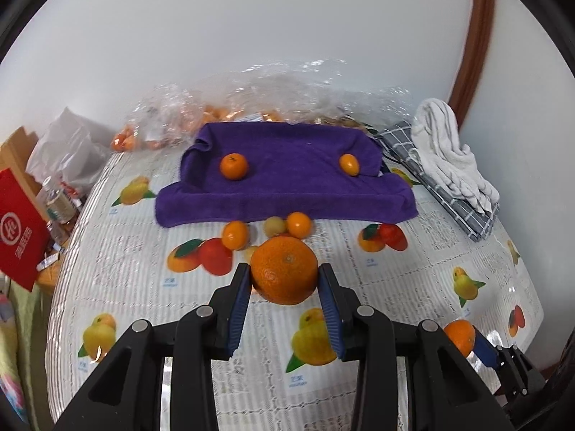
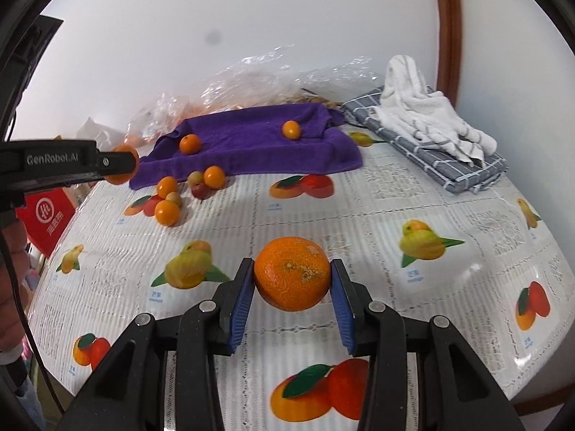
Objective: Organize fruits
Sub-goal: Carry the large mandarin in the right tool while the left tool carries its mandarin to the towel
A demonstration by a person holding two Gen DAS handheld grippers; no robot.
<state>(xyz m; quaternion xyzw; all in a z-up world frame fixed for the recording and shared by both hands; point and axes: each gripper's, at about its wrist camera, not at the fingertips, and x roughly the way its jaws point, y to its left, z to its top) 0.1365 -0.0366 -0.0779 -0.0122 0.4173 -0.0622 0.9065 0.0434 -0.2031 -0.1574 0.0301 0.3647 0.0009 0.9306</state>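
Two tongs [image 1: 284, 280] [image 2: 291, 280], one orange [image 1: 284, 269] [image 2: 291, 278] each.

White towel [image 2: 431, 115] on grey checked cloth [image 2: 463, 168]; red box [image 1: 18, 237]; clear plastic bags [image 1: 273, 89].

Two near wrist views toward purple towel [image 1: 287, 176]

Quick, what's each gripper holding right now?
Left gripper: shut on a big orange.
Right gripper: shut on another orange.
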